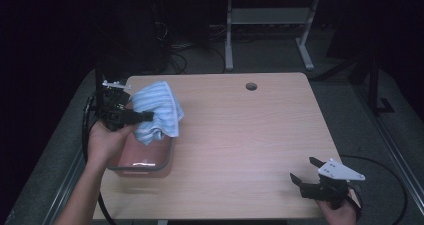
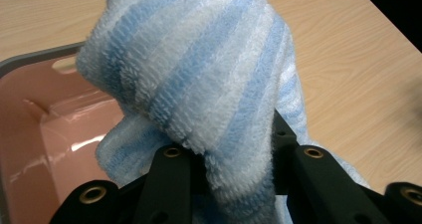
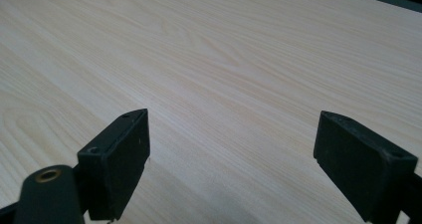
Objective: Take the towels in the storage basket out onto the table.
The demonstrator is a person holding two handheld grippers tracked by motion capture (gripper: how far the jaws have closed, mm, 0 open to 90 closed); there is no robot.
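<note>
The left gripper (image 1: pixel 148 116) is held up at the table's (image 1: pixel 240 135) left edge, its jaws pointing right across the wood and clenched on a blue-and-white striped towel (image 1: pixel 159 110). The towel hangs bunched above the pink bin (image 1: pixel 150 160) — lifted, not resting in it. In the left gripper view the cloth (image 2: pixel 199 74) bulges over the jaws and hides their tips, while the bin's glossy pink inside (image 2: pixel 45 149) shows below and to the left. The right gripper (image 1: pixel 303 170) sits low at the table's near right corner, well apart from the towel, jaws spread wide with only bare wood (image 3: pixel 229 84) between them — the person's hand (image 1: pixel 342 210) is cut off by the frame's bottom edge.
</note>
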